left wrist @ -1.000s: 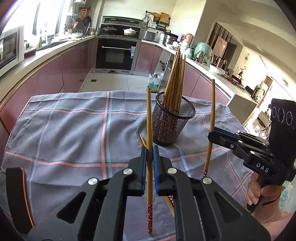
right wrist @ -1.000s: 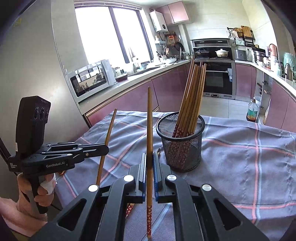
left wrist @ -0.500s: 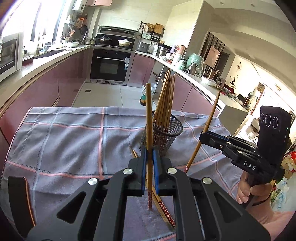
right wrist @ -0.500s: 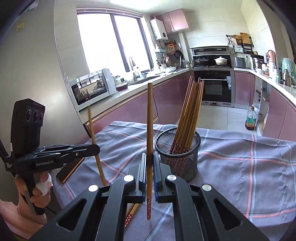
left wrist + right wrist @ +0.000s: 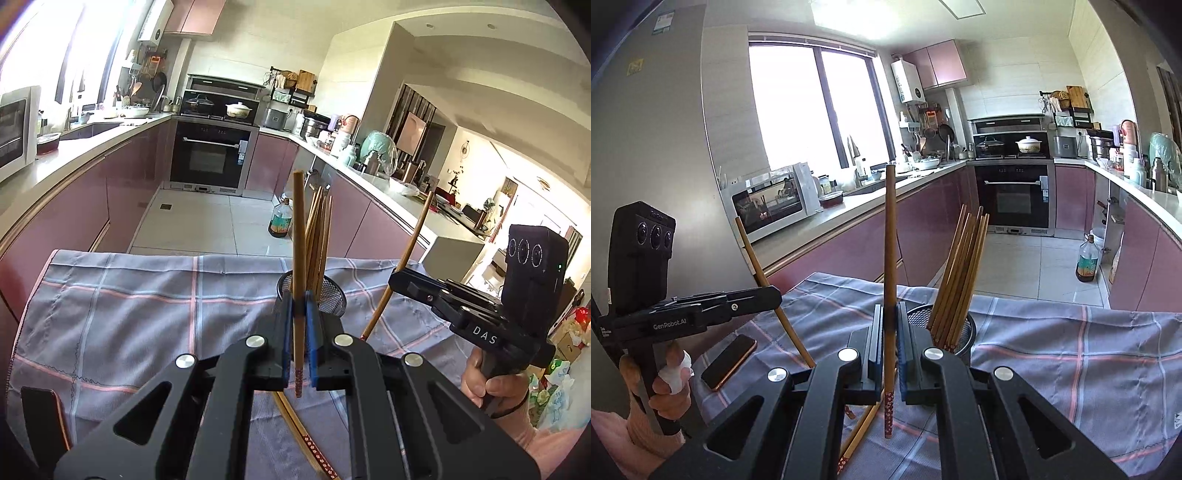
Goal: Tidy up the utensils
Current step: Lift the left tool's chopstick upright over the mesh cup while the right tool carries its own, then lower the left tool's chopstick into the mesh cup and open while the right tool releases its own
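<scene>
My left gripper is shut on one wooden chopstick, held upright above the cloth, just in front of the black mesh holder with several chopsticks in it. My right gripper is shut on another upright chopstick, with the holder just right of it. Each gripper shows in the other's view: the right one with its chopstick tilted, the left one likewise. Loose chopsticks lie on the cloth below, also in the right wrist view.
The checked grey cloth covers the table. A phone lies on its left part; its edge shows in the left wrist view. Kitchen counters, an oven and an oil bottle stand beyond.
Both grippers have risen with their chopsticks, whose tips are now well off the cloth. The holder sits lower and closer behind the fingers in both views.
</scene>
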{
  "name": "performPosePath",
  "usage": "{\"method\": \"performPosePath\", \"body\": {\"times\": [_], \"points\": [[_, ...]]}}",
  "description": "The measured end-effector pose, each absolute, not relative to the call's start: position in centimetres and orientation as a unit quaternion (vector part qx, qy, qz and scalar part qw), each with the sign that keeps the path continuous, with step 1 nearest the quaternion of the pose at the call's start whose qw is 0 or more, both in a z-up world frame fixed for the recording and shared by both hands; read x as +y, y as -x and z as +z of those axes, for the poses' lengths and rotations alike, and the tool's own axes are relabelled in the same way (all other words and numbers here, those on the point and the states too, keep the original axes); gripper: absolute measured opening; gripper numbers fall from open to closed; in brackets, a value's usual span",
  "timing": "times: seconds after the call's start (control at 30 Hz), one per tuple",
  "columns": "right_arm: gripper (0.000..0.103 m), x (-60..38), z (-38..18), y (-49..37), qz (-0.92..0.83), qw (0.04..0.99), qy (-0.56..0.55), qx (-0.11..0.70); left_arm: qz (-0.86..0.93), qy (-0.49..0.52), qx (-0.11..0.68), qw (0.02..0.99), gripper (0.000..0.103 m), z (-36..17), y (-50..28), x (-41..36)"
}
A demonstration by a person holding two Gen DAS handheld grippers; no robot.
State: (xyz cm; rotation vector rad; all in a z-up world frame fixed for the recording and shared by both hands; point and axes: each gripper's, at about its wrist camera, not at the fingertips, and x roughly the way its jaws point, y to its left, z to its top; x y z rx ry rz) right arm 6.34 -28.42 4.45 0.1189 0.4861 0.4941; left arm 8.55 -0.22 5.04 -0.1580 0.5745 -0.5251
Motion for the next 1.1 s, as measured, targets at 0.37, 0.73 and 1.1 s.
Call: {"method": "performPosePath", "body": {"times": [0.37,0.73,1.1], "points": [[0.005,-29.0,7.2,-7.5,0.232,0.95,-0.057,0.202,-0.266,0.071,0.24,0.931,0.007,9.4,-9.7,-1.3],[0.005,-29.8,8.5,-9.4,0.215,0.958,-0.067,0.177,-0.271,0.065,0.219,0.935,0.007,12.9,-11.3,-3.7],[0.005,-30.1,5.9,-12.5,0.192,0.954,-0.081,0.213,-0.25,0.048,0.255,0.933,0.007,10.7,-13.9,-5.8]]}}
